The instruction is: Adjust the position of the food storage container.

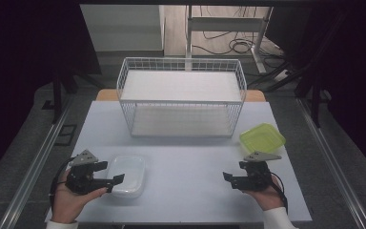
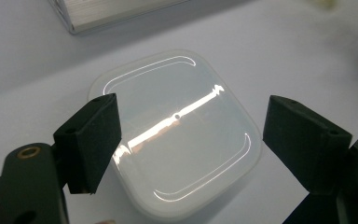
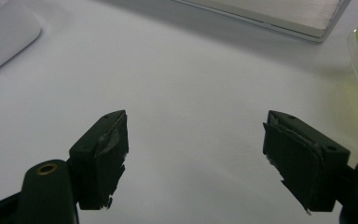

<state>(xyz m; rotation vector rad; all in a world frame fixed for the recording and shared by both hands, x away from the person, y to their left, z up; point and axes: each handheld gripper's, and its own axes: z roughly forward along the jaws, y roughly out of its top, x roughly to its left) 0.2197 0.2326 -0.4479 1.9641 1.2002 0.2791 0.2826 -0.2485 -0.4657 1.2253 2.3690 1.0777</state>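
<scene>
High view, left gripper [image 1: 116, 182] fingers spread, overlapping white container [image 1: 129, 174], right gripper [image 1: 227, 179] released

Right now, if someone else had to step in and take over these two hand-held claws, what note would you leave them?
Left gripper: open, jaws straddling the white translucent plastic container, not pressing it.
Right gripper: open, over bare table, holding nothing.
Yellow-green plastic container sits beyond the right gripper; the white wire two-shelf rack stands at the back with nothing on its shelves.
Done: nothing moved yet.
Left: probably grip both containers and move them, perhaps onto the rack.
</scene>
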